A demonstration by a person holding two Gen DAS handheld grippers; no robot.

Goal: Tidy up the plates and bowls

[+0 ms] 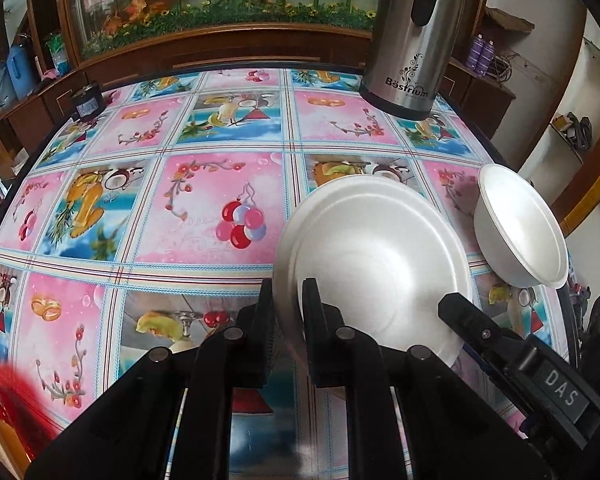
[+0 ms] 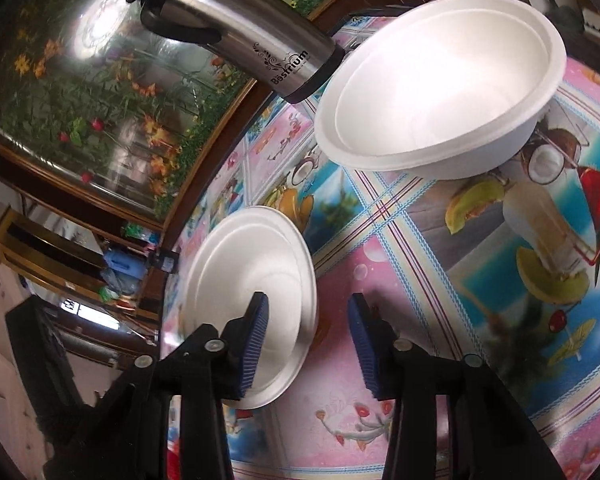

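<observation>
From the left wrist, the left gripper (image 1: 288, 292) is pinching the near rim of the white plate (image 1: 380, 256), tilting it above the patterned tablecloth (image 1: 204, 208); the white bowl (image 1: 520, 224) is sitting to its right.

From the right wrist, the right gripper (image 2: 308, 344) is hanging part-open with nothing between its fingers, the plate (image 2: 244, 264) beside its left finger, the bowl (image 2: 440, 92) resting beyond, near the steel flask (image 2: 236, 36).

matt white foam plate (image 1: 380, 248), glossy oilcloth table (image 1: 204, 208), brushed-steel flask (image 1: 412, 40)

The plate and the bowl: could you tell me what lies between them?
Only bare tablecloth between plate and bowl, clearest in the right wrist view.
</observation>
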